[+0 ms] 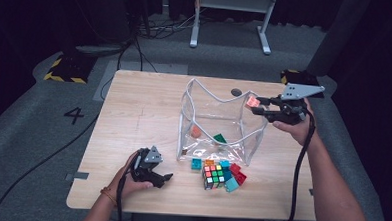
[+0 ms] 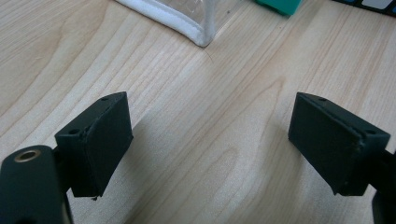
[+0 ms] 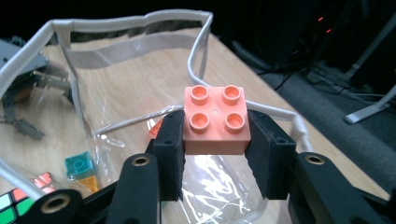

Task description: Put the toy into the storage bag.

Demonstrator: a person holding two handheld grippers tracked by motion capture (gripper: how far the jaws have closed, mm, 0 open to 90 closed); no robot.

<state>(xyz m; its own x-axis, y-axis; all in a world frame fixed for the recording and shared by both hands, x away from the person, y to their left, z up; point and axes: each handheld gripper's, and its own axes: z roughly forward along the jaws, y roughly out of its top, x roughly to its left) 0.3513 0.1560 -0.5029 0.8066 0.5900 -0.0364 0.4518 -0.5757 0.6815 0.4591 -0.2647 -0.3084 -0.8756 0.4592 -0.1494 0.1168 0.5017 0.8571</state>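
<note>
A pale wooden tabletop (image 1: 134,113) stands on grey carpet in a dark room. Near its middle, toward the far right, sits a clear plastic bag (image 1: 218,122) with a white corded rim, standing open. Inside it, on the bag's floor, lie an orange brick (image 1: 196,132) and a green brick (image 1: 220,138).

Just in front of the bag, toward the near edge, is a cluster of toys: a puzzle cube (image 1: 214,176) with coloured squares, a teal brick (image 1: 196,163) beside it on the side nearer the left edge, a red brick (image 1: 238,173) and a light blue brick (image 1: 231,184) on its other side.

The right tongs (image 1: 256,106), held in the person's right hand near the right edge of the tabletop, are raised above the bag's right rim. They are clamped on a salmon-pink brick (image 3: 215,120) with four studs facing up; in the right gripper view both black pads press on its sides. The bag's corded rim runs just beyond and below the brick.

The left tongs (image 1: 163,179) rest low near the near edge, left of the toy cluster and well apart from the bag. Their jaws stand wide apart with bare wood between them; a corner of the bag's rim lies just ahead.
</note>
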